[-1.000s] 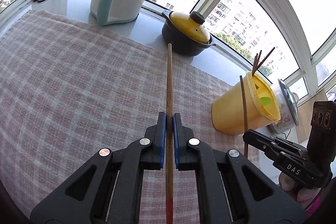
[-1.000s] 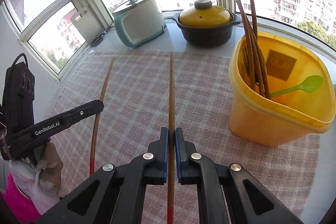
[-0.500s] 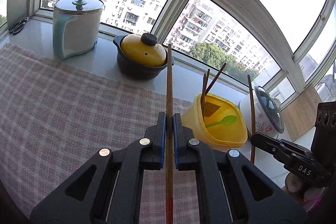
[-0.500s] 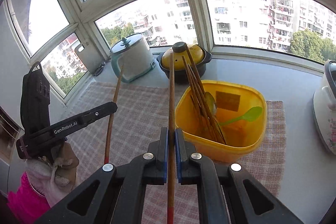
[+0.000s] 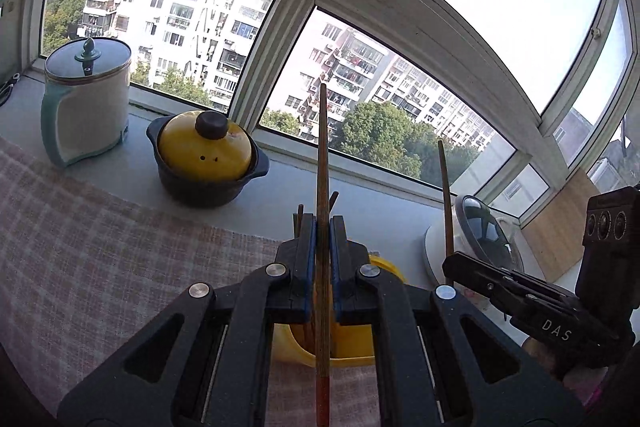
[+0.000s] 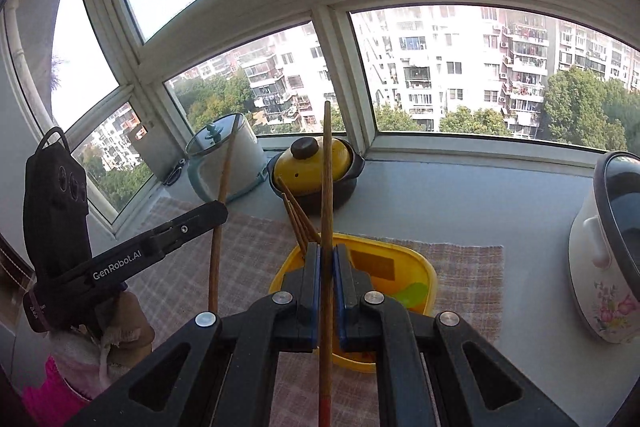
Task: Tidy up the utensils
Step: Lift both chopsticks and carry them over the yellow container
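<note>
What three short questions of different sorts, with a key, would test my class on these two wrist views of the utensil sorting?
1. True or false: each pair of tongs, left tongs and right tongs, is shut on a wooden chopstick.
2. Multiple choice: what lies in the yellow bin beside the chopsticks already in it? A) green spoon B) scissors C) fork
3. Fill in: the black pot on the sill has a ____ lid.

Key: 1 true, the left chopstick and the right chopstick are both clamped; 2 A, the green spoon; 3 yellow.
</note>
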Demonstrator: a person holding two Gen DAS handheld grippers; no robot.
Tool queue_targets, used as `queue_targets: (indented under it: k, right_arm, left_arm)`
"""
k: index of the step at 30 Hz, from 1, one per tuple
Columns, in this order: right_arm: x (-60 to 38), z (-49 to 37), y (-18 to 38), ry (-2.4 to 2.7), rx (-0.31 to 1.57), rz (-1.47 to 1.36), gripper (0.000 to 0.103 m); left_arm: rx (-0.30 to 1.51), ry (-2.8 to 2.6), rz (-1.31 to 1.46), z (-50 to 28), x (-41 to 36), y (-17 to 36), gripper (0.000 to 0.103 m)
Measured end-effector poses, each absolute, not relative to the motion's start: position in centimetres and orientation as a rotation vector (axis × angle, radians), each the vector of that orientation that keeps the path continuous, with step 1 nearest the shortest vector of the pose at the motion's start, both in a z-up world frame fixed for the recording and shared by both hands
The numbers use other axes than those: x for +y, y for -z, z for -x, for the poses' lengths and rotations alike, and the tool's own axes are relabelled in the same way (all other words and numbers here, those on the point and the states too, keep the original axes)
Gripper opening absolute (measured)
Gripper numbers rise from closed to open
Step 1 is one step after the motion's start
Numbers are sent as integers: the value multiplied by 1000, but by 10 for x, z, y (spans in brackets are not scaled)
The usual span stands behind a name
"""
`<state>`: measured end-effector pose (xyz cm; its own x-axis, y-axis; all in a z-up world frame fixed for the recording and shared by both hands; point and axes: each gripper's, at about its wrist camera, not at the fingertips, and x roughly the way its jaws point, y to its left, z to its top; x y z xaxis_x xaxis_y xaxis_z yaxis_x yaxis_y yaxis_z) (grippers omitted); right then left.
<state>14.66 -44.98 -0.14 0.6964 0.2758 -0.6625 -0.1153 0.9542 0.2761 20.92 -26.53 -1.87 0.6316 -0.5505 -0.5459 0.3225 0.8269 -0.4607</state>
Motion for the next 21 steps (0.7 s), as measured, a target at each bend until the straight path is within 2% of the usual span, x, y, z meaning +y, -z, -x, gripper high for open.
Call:
queue_targets:
  k: [21]
  right_arm:
    - [-468, -206, 18, -188, 734, -201, 4]
  left_arm:
    - [708, 480, 259, -246, -319, 33, 4]
